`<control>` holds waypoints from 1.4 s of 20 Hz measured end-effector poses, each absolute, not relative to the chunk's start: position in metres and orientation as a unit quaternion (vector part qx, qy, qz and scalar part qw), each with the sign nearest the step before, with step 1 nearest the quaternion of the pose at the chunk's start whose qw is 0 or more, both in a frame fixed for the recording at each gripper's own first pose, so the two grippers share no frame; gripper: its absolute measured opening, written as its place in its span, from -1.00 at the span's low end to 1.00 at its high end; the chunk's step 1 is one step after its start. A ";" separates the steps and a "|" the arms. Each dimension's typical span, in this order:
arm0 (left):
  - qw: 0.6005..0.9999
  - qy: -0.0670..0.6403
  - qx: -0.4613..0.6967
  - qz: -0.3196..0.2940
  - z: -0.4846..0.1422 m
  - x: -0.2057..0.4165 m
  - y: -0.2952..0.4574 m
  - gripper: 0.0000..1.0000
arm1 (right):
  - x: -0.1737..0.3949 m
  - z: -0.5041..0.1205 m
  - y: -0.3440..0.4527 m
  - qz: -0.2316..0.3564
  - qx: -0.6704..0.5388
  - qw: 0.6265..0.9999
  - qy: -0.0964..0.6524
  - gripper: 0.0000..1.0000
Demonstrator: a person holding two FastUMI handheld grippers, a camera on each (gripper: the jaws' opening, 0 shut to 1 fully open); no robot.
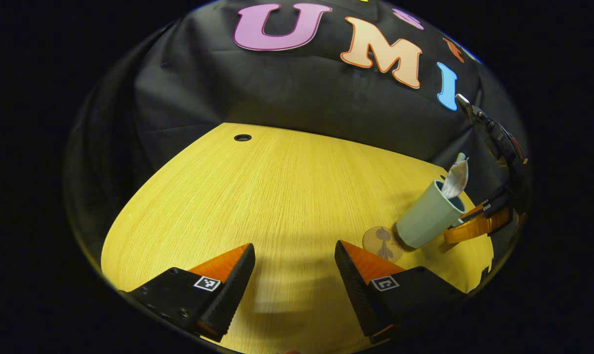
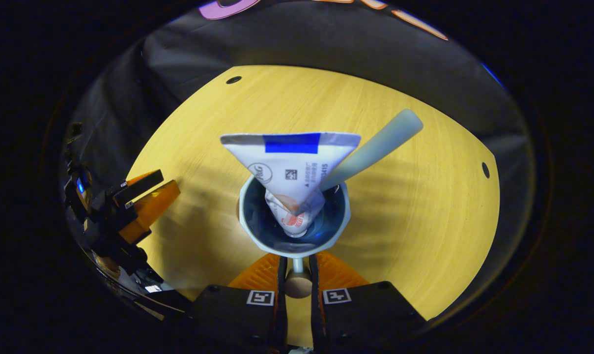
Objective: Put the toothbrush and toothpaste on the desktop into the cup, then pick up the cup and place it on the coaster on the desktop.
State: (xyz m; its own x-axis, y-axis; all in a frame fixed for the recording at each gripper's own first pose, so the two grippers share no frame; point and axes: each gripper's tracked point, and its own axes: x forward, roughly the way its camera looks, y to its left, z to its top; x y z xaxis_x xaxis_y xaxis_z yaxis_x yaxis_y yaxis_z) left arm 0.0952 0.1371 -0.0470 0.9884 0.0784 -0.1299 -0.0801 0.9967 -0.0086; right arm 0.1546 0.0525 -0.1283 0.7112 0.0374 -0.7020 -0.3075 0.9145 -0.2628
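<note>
From the left gripper view we look low across the desktop (image 1: 277, 196) toward the booth wall, the cup (image 1: 429, 216) far right; from the right gripper view we peer steeply down, close, into that same cup (image 2: 294, 221); both share desktop.

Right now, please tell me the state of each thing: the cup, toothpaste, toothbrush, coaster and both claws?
Cup: tilted, held by its handle above the desk.
Toothpaste: inside the cup, crimped end up.
Toothbrush: inside the cup, leaning on the rim.
Coaster: flat on the desk, nothing on it yet.
Left claw: open.
Right claw: shut on the cup handle.
</note>
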 end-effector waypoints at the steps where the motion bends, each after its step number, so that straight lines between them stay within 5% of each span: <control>1: 0.997 0.066 -0.012 0.043 -0.048 0.093 0.142 0.89 | 0.155 -0.128 0.051 0.101 -0.188 0.905 0.369 -0.57; 7: 0.996 0.060 -0.038 0.058 -0.052 0.087 0.163 0.89 | 0.156 -0.123 0.042 0.116 -0.234 0.888 0.380 -0.64; 17: 0.995 0.064 -0.045 0.067 -0.056 0.083 0.172 0.89 | 0.158 -0.118 0.038 0.128 -0.259 0.882 0.373 -0.43; 18: 0.995 0.063 -0.043 0.067 -0.056 0.083 0.170 0.89 | 0.155 -0.115 0.041 0.133 -0.250 0.886 0.367 -0.22; 20: 0.995 0.064 -0.039 0.065 -0.055 0.080 0.165 0.89 | 0.151 -0.110 0.041 0.137 -0.231 0.894 0.357 1.00; 28: 0.996 0.064 -0.028 0.047 -0.048 0.063 0.109 0.89 | 0.105 -0.110 -0.030 0.103 -0.134 0.925 0.340 0.89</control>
